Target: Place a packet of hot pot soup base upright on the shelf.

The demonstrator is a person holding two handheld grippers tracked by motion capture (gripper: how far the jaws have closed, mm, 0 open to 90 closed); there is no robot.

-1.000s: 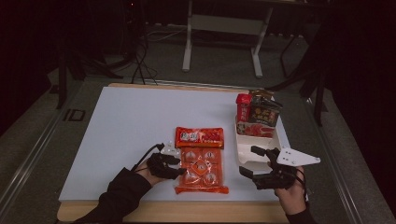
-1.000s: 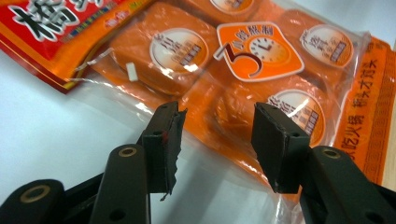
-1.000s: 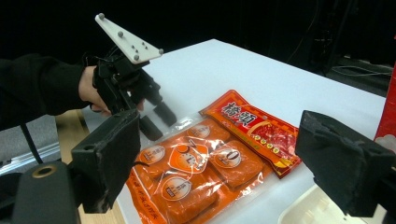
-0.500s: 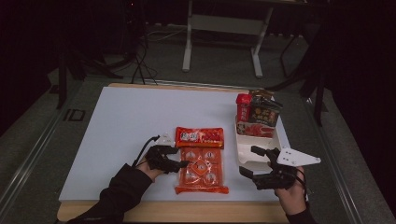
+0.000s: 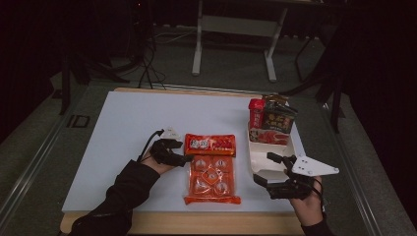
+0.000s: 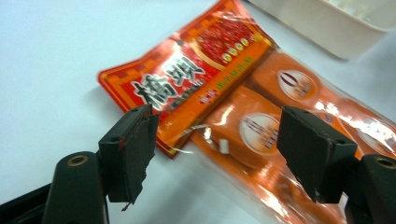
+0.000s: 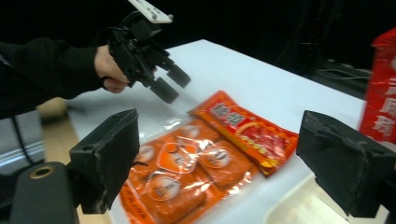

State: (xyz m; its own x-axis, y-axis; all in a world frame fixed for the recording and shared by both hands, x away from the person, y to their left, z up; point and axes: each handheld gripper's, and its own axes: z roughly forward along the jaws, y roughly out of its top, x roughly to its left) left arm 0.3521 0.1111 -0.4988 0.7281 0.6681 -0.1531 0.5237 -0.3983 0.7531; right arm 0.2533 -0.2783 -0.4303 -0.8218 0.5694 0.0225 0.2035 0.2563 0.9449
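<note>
The left gripper [image 5: 183, 158] hangs just off the left edge of the orange pack [image 5: 212, 173], its blocky black jaws spread wide with nothing pinched between them; they have just been opening. In the left gripper view the matte, chipped pads [image 6: 133, 149] frame the pack's corner, one pad over bare table, the other over glossy film.

The pack is a flat, clear plastic pouch with an orange printed header and round-labelled orange blocks sealed inside, its film wrinkled and shiny. It lies flat near the front middle of the white table [image 5: 128, 123], long side running away from the person.

The right gripper [image 5: 268, 169] sits low at the front right, jaws also wide apart and empty, over the near end of a white tray [image 5: 258, 152]. The tray is smooth, shallow and rectangular; red and dark packets [image 5: 273, 120] stand at its far end.

The table is plain and matte, with open room left of and behind the pack; a wooden edge runs along the front.
</note>
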